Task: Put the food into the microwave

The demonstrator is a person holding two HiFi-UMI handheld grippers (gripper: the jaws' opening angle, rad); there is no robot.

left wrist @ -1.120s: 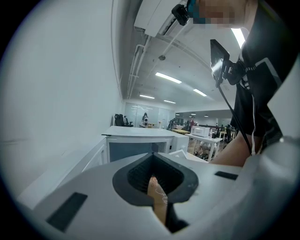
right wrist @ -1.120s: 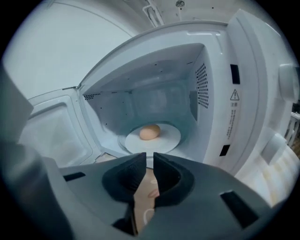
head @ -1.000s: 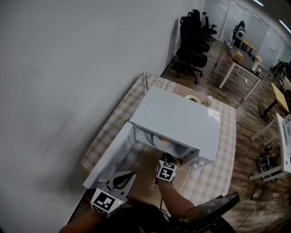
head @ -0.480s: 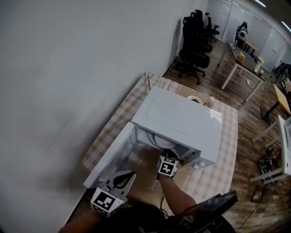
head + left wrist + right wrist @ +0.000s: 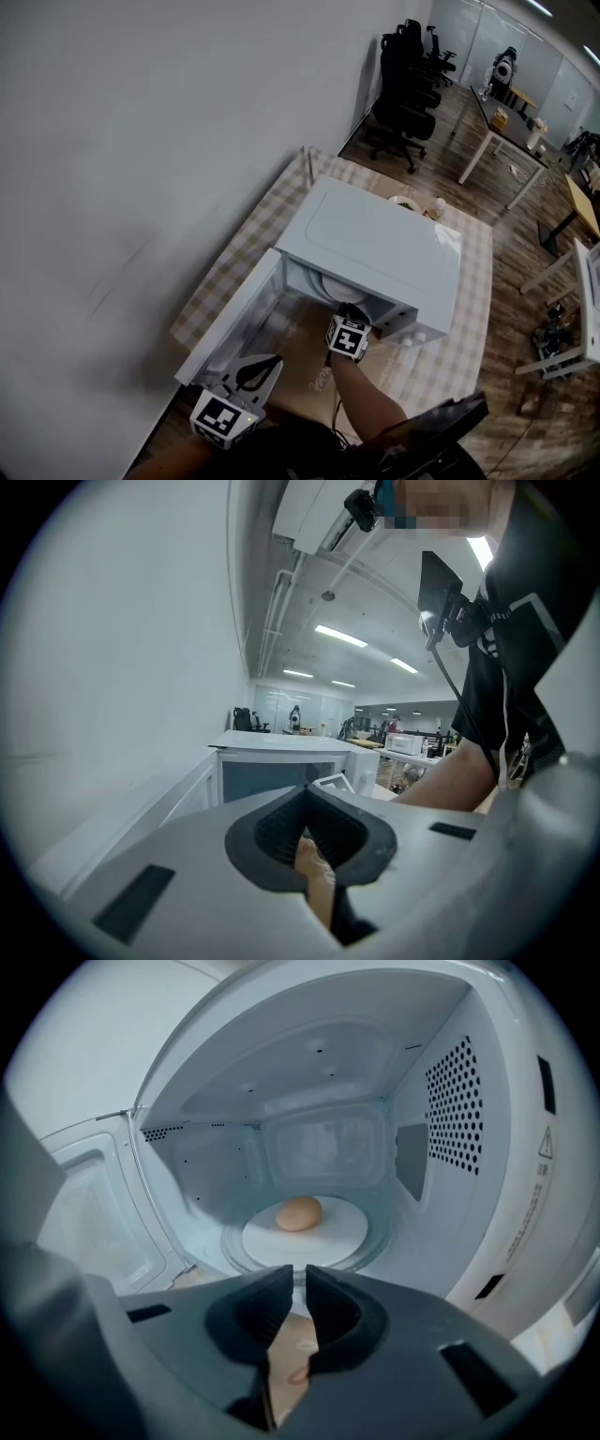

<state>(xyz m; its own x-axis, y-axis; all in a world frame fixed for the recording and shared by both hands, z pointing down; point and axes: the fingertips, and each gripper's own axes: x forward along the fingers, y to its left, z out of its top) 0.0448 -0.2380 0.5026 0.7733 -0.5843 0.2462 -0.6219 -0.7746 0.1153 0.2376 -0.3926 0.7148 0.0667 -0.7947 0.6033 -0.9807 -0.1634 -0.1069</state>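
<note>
The white microwave point(image 5: 375, 244) stands on the table with its door point(image 5: 230, 319) swung open to the left. Inside it, a tan rounded piece of food point(image 5: 299, 1213) rests on a white plate point(image 5: 342, 1232) on the turntable. My right gripper point(image 5: 299, 1274) hovers at the mouth of the oven point(image 5: 352, 314), short of the plate. Only a narrow slit shows between its jaws, and nothing is in it. My left gripper point(image 5: 267, 361) hangs low beside the open door, its jaws point(image 5: 305, 803) closed together and empty.
The table wears a checked cloth point(image 5: 272, 220). A bowl point(image 5: 405, 202) and a cup point(image 5: 434, 206) stand behind the microwave. A white wall runs along the left. Black office chairs point(image 5: 403, 70) and desks point(image 5: 497, 122) stand farther back.
My right gripper has edged slightly closer to the microwave's opening. The left gripper and the food have stayed put.
</note>
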